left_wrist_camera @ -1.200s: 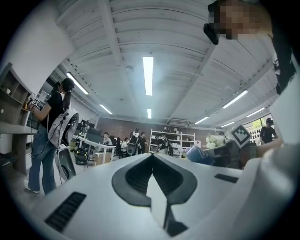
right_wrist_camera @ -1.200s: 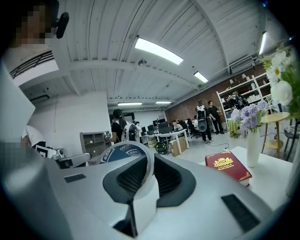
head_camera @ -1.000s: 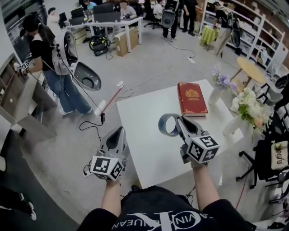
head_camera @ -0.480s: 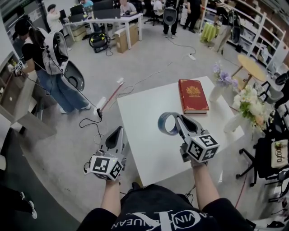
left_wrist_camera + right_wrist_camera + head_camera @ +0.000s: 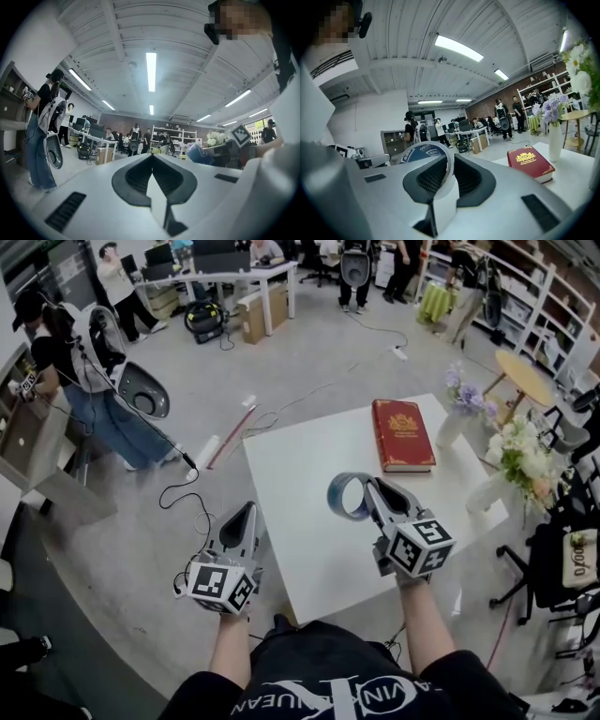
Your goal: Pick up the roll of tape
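Nearest the person, the left tool [image 5: 246,509] hung beyond the counter's near-left edge, over the floor, its jaws together with nothing between them. Just ahead and to its right, the right tool [image 5: 368,487] was clamped on the roll of tape [image 5: 333,504]. The roll was held on edge in the air, clear of the white counter [image 5: 295,465], one jaw seemingly through the core and the other on the outer face. The roll looked light and stiff, a ring that should keep its shape under a pinch. Its smooth wound face could slip, so a hold across the wall seemed the soundest. Farther off, a red book [image 5: 403,435] lay flat on the counter, well apart from the roll, and beyond it stood a vase of flowers [image 5: 461,407].
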